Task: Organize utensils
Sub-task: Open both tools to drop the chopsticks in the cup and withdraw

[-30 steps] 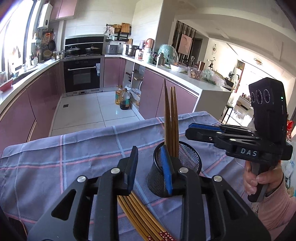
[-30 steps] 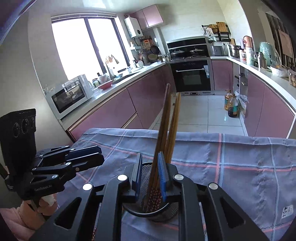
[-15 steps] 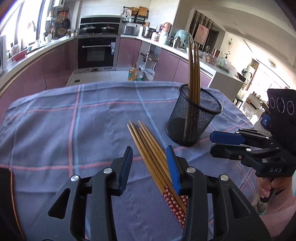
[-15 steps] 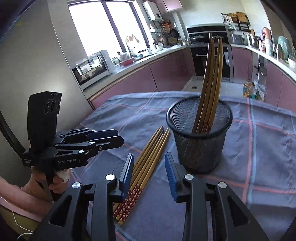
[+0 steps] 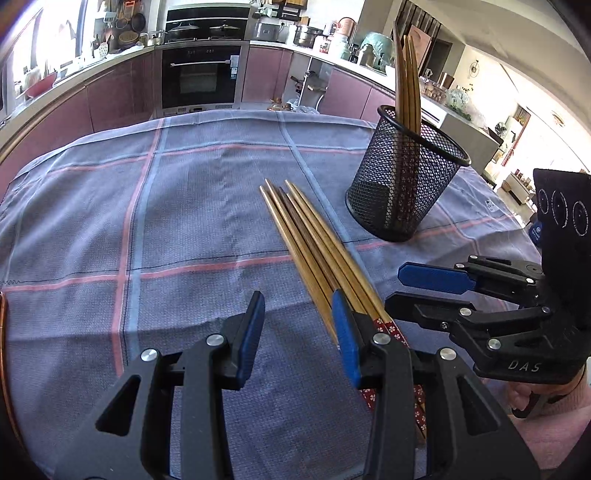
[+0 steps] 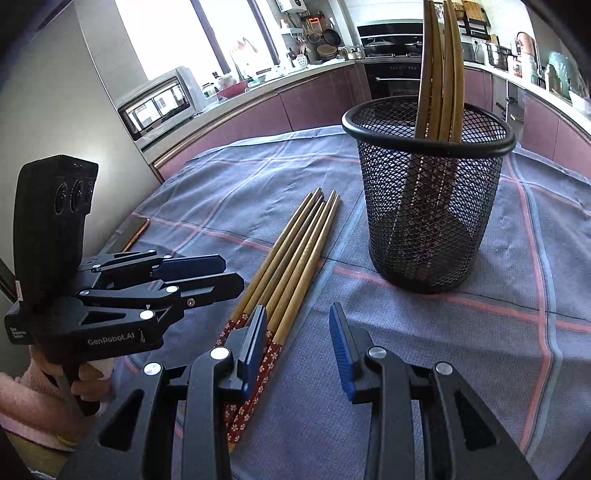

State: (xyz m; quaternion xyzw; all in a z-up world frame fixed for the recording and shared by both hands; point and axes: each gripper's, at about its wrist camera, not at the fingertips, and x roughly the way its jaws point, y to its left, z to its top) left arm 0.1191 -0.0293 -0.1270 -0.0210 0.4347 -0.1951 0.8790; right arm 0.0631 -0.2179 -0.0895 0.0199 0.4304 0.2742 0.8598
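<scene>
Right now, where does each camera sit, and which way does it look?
Left wrist: sits on the left gripper, looks down along its open fingers at the loose chopsticks and mesh cup; the right gripper shows beside it.
Right wrist: sits on the right gripper, looks at the same chopsticks and cup; the left gripper and a pink sleeve show.
Shared: chopsticks, cup, checked cloth.

Bright daylight from blown-out window (image 6: 192, 33); sharp focus; fisheye-bent, dark-vignetted edges.
</scene>
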